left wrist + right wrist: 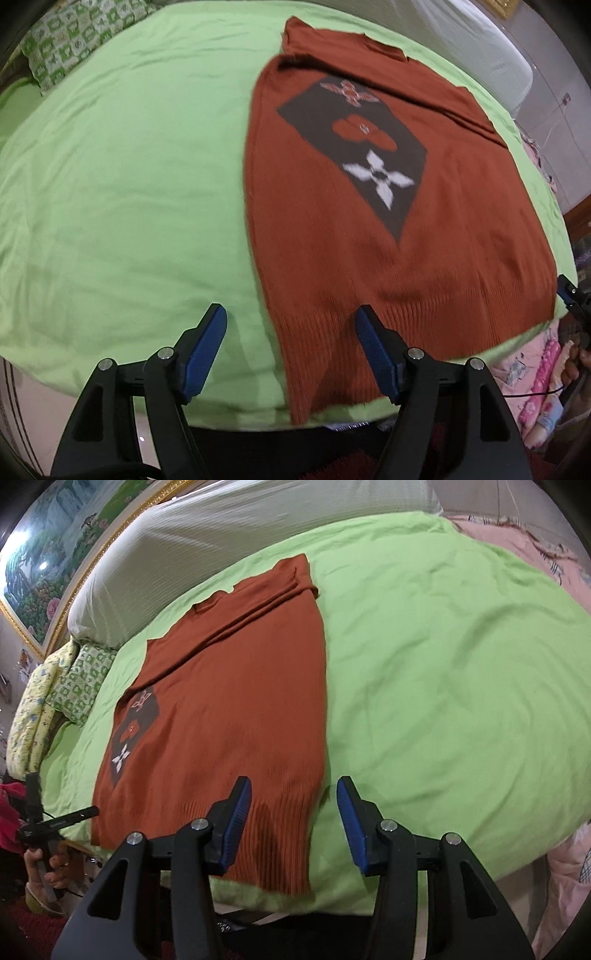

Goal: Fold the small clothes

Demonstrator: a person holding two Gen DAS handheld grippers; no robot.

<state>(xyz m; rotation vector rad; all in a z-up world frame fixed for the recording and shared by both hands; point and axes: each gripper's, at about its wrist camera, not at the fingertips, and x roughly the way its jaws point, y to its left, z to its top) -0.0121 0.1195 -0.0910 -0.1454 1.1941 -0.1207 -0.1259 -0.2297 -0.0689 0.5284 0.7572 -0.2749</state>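
Note:
A rust-orange knit sweater with a dark diamond patch and a white flower lies flat on the green bedsheet, ribbed hem toward me. My left gripper is open and empty, above the hem's left corner at the bed's near edge. In the right wrist view the sweater lies left of centre. My right gripper is open and empty, straddling the hem's right corner. The left gripper also shows at the far left of that view, and the right gripper at the right edge of the left wrist view.
A green patterned pillow lies at the head of the bed, with a white headboard cushion and a framed painting behind. Pink bedding lies beside the green sheet. The bed's near edge drops off below my grippers.

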